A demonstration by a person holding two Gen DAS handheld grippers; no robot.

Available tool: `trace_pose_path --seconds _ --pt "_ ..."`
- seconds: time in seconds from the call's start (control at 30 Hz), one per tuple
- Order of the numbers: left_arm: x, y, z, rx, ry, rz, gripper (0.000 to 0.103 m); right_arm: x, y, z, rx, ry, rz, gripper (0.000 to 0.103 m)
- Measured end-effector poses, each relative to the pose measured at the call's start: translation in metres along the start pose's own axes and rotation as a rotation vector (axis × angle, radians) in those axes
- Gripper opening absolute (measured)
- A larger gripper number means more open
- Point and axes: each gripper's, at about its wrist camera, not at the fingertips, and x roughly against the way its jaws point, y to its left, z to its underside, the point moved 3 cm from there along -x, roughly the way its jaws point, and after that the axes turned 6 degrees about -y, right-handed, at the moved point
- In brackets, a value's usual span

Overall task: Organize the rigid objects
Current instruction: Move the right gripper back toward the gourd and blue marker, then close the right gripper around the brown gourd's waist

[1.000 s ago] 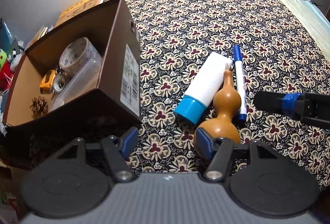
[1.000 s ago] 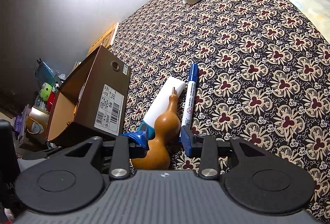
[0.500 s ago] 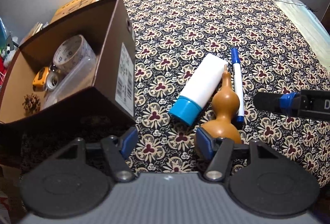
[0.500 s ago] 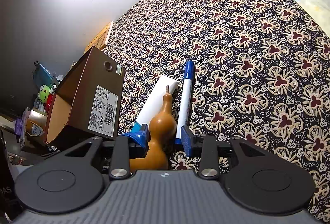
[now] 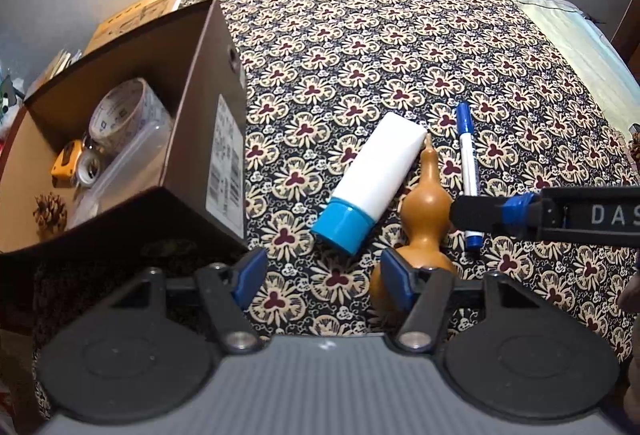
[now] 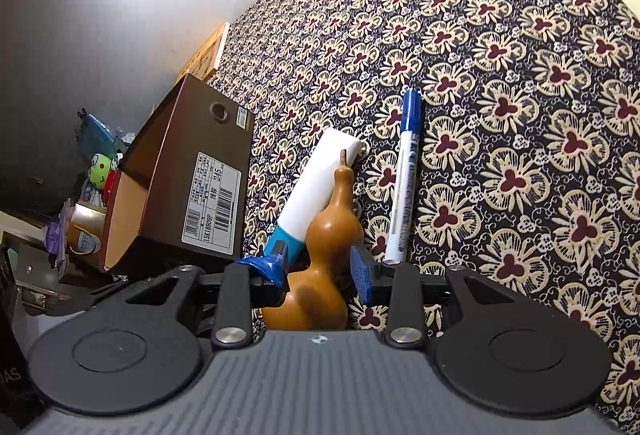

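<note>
On the patterned cloth (image 5: 420, 47), right gripper (image 6: 320, 267) straddles the gourd (image 6: 320, 235) lying between tube (image 6: 316, 179) and marker (image 6: 404, 191), pads apparently not pressing; left gripper (image 5: 320, 271) released; next: clamp, carry to the left-hand box (image 5: 208, 139).

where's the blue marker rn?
The blue marker lies flat on the patterned cloth, just right of the gourd in both wrist views, with the white tube on the gourd's far side.

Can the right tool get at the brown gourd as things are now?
Probably yes. The right tool already has its open fingers on either side of the gourd, apparently not yet pressing it; nothing lies between them.
</note>
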Motion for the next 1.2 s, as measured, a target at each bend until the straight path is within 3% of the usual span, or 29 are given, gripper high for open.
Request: trace_pose_path --seconds 0.1,0.27,0.43,0.7,0.83,0.97,1.2 --pt "0.001 -0.001 0.0 0.0 -0.007 0.033 0.063 -0.003 -0.003 0.001 -0.01 0.009 0.0 0.018" --pt "0.009 -0.002 0.003 0.011 -0.033 0.168 0.063 -0.001 -0.012 0.0 -0.036 0.019 0.001 0.018" --pt "0.015 -0.016 0.005 -0.038 -0.056 0.247 0.063 0.0 -0.014 0.0 -0.067 0.029 -0.047 0.018" --pt "0.003 -0.015 0.007 -0.038 -0.043 0.255 0.063 -0.014 -0.008 0.002 -0.074 0.052 -0.055 0.018" --pt "-0.008 -0.014 0.006 -0.008 -0.018 0.294 0.063 -0.023 -0.01 0.003 -0.106 0.067 -0.055 0.018" --pt "-0.014 -0.018 0.011 0.003 0.0 0.303 0.058 -0.032 -0.008 0.006 -0.117 0.081 -0.055 0.018" --pt "-0.017 -0.015 0.013 0.026 -0.025 0.305 0.058 -0.042 -0.01 0.007 -0.139 0.078 -0.061 0.019"
